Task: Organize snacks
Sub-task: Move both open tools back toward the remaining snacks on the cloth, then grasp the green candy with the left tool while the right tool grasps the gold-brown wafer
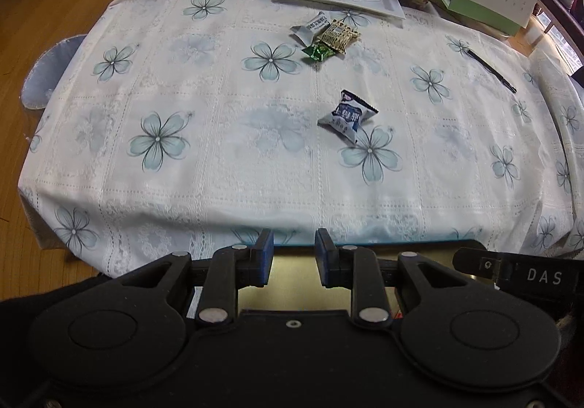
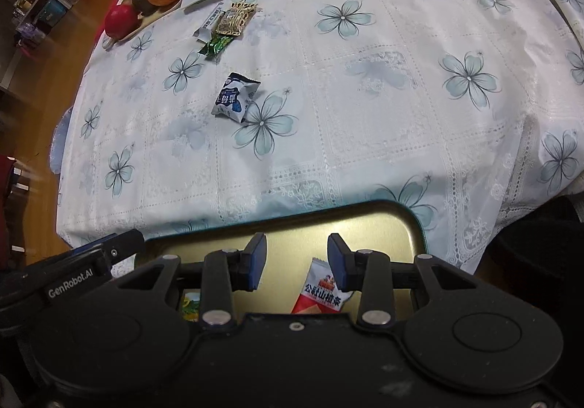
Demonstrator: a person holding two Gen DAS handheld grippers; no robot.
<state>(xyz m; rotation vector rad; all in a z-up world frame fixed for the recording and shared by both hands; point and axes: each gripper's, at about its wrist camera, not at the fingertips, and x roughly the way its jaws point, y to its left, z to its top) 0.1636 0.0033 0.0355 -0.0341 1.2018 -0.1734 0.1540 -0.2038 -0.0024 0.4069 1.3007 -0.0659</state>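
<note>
Partly done: red snack (image 2: 321,293) and a yellow one (image 2: 189,304) already in the tin (image 2: 401,222) under the right fingers (image 2: 296,264), both pairs of fingers apart and holding nothing, blue snack (image 1: 346,116) and three more (image 1: 326,37) far ahead on the bench (image 1: 204,160).

Black grippers (image 1: 294,258), blue pads (image 2: 256,261), seemingly rubber

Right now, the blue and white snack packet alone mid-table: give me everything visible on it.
The blue and white snack packet is a small pillow-style pouch of glossy film, sealed, puffed, with crimped ends and white characters on a dark blue panel. It lies flat and skewed on the floral tablecloth, one end at a printed flower. Nothing else touches it; it sits apart from the three-packet cluster.
</note>
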